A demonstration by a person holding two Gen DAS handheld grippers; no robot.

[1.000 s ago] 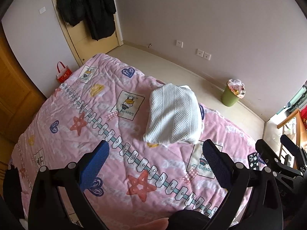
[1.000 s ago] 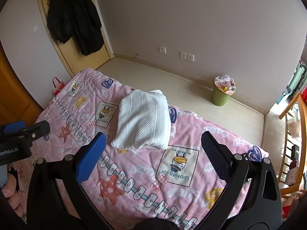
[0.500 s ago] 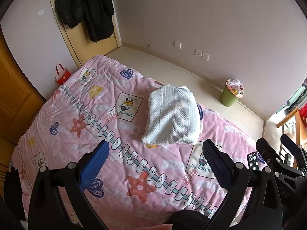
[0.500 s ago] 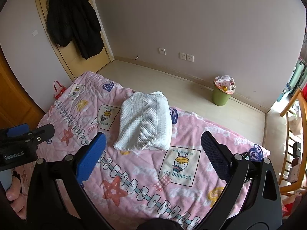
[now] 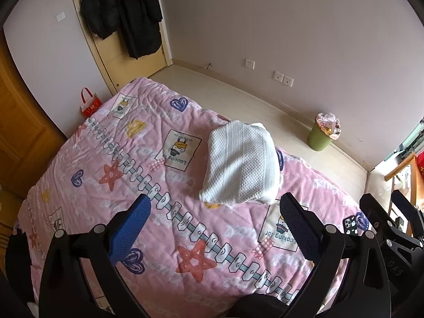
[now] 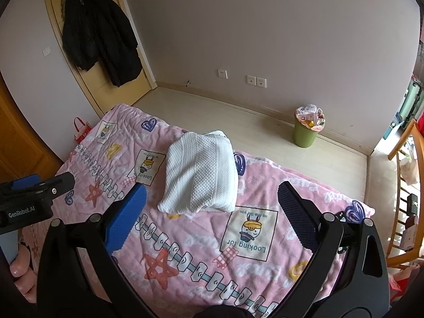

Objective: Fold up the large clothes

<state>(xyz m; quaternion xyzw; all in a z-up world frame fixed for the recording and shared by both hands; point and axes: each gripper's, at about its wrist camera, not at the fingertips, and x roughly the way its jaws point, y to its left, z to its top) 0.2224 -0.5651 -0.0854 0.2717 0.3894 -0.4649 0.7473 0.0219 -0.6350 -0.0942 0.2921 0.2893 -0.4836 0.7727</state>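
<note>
From the left wrist view, the folding looks done. The garment [image 5: 239, 165], white and waffle-knit, lies as a compact thick bundle on the pink quilt [image 5: 87, 156], close to the bed's far edge and about midway along it. Its sides are tucked under and a bit of another layer peeks out at the far end. Nothing hangs loose, so I judge that little is left, perhaps only a smoothing or carrying it off. The left gripper [image 5: 216, 221] hangs above the near half of the bed, well apart from the garment and aimed toward it. Its fingers [image 5: 129, 226] are spread wide with nothing between them but the quilt below. At the right edge of this view a black part of the right gripper shows, also clear of the cloth.

From the right wrist view the same bundle [image 6: 200, 177] sits near the far edge, flat and squared, one fold line running down its length. The right gripper [image 6: 212, 209] is held high over the near side of the bed, tilted down toward the garment but not touching it. Its fingers [image 6: 126, 218] stand wide apart and hold nothing. At the left of this view the left gripper [image 6: 34, 188] pokes in, level with the right one; its fingers cannot be judged from here. A hand [image 6: 18, 270] shows beneath it at the lower left corner.
</note>
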